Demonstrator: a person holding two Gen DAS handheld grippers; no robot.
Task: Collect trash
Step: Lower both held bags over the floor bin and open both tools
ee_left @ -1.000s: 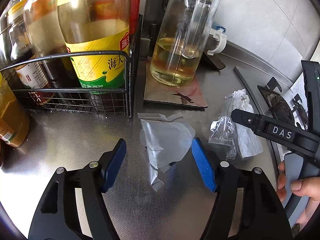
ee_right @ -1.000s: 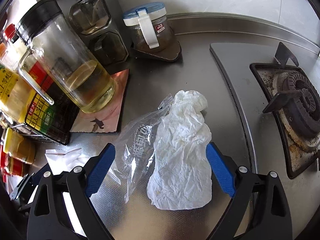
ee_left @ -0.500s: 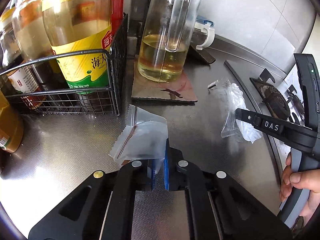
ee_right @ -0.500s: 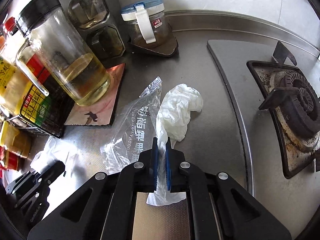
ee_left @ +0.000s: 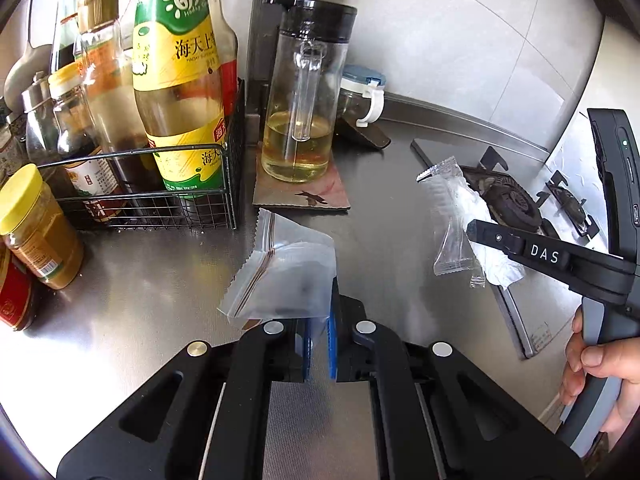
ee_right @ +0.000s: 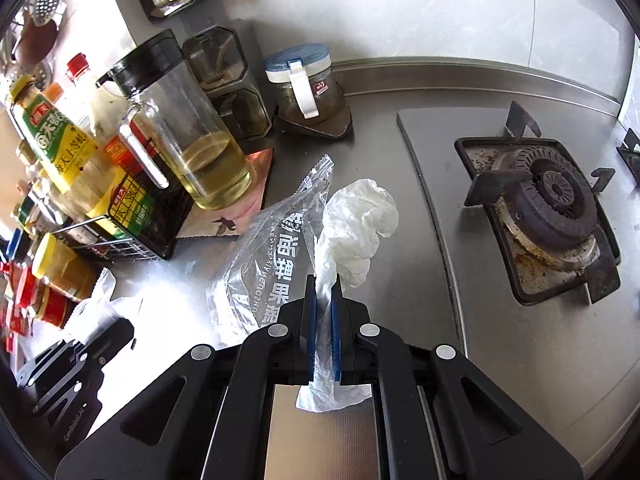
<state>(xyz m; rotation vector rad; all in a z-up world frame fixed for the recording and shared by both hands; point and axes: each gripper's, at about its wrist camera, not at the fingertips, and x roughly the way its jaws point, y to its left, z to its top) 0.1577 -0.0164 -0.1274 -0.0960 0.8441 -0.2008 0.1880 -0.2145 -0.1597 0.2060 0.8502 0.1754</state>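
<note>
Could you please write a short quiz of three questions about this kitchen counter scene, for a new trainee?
1. True or false: the left claw is shut on the small zip bag.
2. What does the right claw pinch? A) crumpled white tissue B) a yellow-lidded jar C) a spoon
3. Fill in: the glass oil jug stands on a ____ mat.

Key
1. True: its blue pads close on the bag's corner.
2. A: the white tissue sits between the pads; the printed clear wrapper hangs beside it, and whether it is also gripped is unclear.
3. Copper-coloured.
</note>
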